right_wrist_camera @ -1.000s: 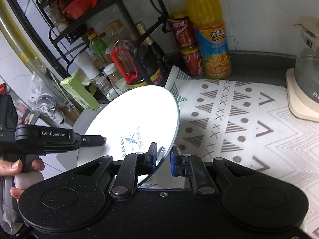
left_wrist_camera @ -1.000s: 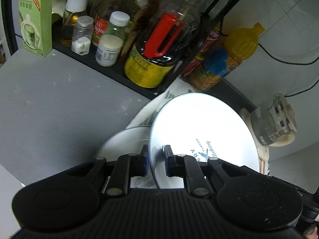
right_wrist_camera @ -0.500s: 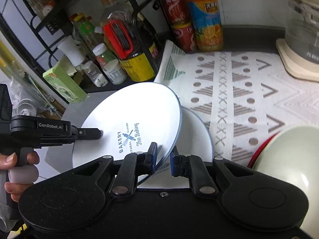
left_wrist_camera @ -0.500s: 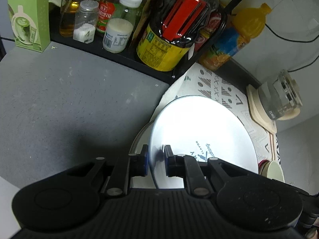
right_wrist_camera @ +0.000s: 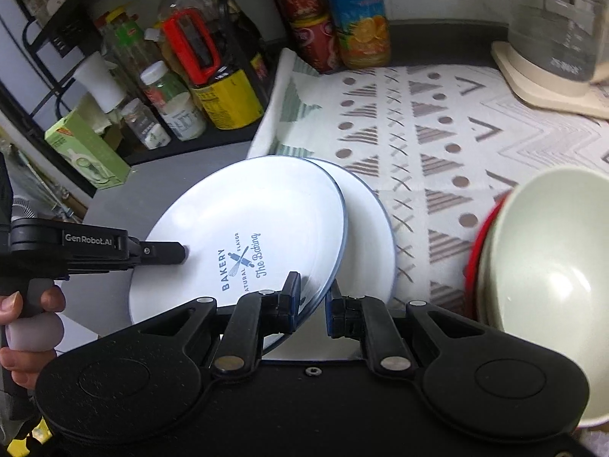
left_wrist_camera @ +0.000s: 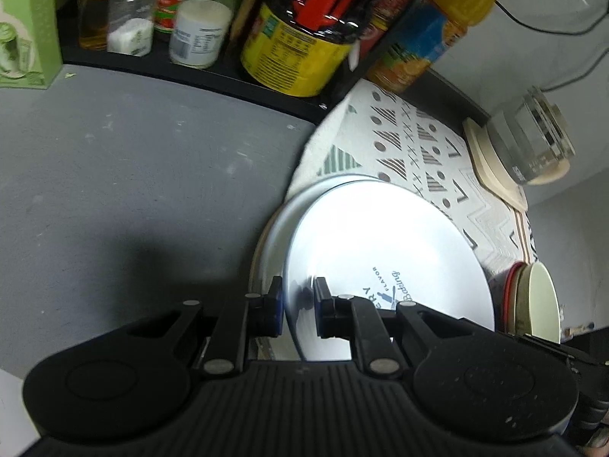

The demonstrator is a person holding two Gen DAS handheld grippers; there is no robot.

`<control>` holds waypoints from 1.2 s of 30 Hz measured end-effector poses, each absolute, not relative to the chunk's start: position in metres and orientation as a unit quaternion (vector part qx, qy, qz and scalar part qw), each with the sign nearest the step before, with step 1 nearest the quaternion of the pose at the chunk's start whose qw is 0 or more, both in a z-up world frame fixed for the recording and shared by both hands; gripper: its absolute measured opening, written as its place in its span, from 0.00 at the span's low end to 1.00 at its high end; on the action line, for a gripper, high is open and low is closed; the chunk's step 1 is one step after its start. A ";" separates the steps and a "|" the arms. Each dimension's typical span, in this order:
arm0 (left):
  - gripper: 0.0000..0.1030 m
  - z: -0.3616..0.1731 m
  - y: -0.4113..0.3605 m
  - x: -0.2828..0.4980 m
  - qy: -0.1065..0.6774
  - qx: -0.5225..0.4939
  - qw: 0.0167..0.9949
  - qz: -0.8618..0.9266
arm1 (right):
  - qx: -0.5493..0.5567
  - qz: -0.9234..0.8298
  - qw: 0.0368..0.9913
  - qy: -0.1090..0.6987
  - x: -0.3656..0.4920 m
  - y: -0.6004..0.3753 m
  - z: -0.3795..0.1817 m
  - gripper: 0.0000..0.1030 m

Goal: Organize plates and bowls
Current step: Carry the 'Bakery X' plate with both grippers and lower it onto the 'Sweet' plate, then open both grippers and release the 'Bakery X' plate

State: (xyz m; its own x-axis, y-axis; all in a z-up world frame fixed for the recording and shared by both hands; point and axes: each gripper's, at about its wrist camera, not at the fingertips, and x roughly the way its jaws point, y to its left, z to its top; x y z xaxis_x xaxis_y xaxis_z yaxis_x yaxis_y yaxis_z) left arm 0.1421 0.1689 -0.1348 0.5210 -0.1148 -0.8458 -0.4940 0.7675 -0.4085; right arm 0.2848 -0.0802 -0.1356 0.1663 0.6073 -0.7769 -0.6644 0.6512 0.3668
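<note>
Plate (right_wrist_camera: 243, 228) with blue "BAKERY" print, tilted, held at two points on its rim just above a second white plate (right_wrist_camera: 369, 228) lying half on the grey counter (left_wrist_camera: 133, 175), half on the patterned mat (right_wrist_camera: 456, 133). Left gripper (left_wrist_camera: 298, 301) with jaws pinching the printed plate's near-left edge, its black finger tip (right_wrist_camera: 163, 253) touching the plate face in the right wrist view. Right gripper (right_wrist_camera: 314, 299) straddling the near-right rim, inner finger against the plate, outer finger apart from it; cannot tell whether fully clamped. Person's hand (right_wrist_camera: 26, 304) wrapped round the left gripper's handle at far left. Pale green bowl (right_wrist_camera: 544, 266) nested in a red one (right_wrist_camera: 472, 251), near right on the mat, just beside the plates. On the far black shelf (left_wrist_camera: 190, 64): yellow-labelled bottle with red handle (right_wrist_camera: 213, 76), white-capped jars (left_wrist_camera: 198, 34), green carton (right_wrist_camera: 87, 152). Orange juice bottle (right_wrist_camera: 357, 11) and red cans (right_wrist_camera: 308, 19) against the far wall; glass kettle (right_wrist_camera: 559, 30) on a cream base, far right.
</note>
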 end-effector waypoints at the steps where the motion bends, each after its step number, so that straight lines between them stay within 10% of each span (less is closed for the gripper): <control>1: 0.12 -0.134 0.166 0.144 0.476 -0.316 0.812 0.114 | -0.030 0.413 0.764 0.495 0.284 -0.082 -0.137 0.13; 26: 0.15 -0.149 0.141 0.156 0.506 -0.259 0.815 0.108 | -0.060 0.365 0.774 0.514 0.279 -0.092 -0.154 0.13; 36: 0.49 -0.128 0.157 0.130 0.474 -0.245 0.833 0.144 | -0.061 0.355 0.774 0.521 0.283 -0.084 -0.165 0.18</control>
